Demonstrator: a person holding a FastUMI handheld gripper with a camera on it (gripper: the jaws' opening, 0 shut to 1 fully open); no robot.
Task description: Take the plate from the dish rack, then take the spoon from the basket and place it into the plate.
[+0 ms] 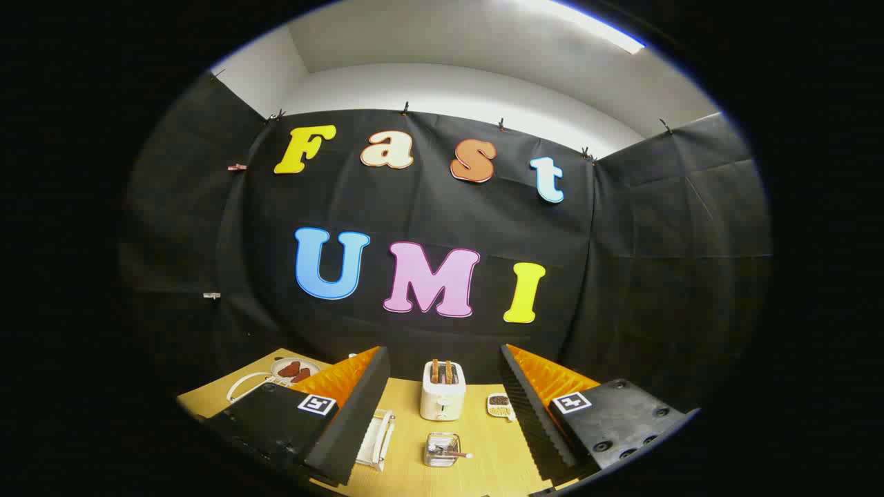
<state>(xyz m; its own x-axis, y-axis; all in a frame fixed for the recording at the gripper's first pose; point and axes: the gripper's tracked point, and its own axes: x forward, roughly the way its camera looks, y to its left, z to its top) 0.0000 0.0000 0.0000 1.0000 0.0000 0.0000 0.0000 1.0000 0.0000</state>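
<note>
The gripper [442,421] hangs above the wooden table [483,459] with its jaws spread wide apart, holding nothing. Taking the white toaster [443,392] as the landmark: it stands beyond the jaws, about midway between them, with two slices of toast upright in its slots. Nearer the gripper than the toaster, and just in front of it, sits a small clear basket [442,449] with the spoon [452,453] lying in it, its handle poking out to the toaster's right side. To the toaster's left, close by the left finger, is the white dish rack [376,438] (the plate in it is hard to make out). Just right of the toaster is a small dish [499,404] of dark and pale bits. Far left of the toaster lies a white plate [295,370] with reddish-brown pieces.
</note>
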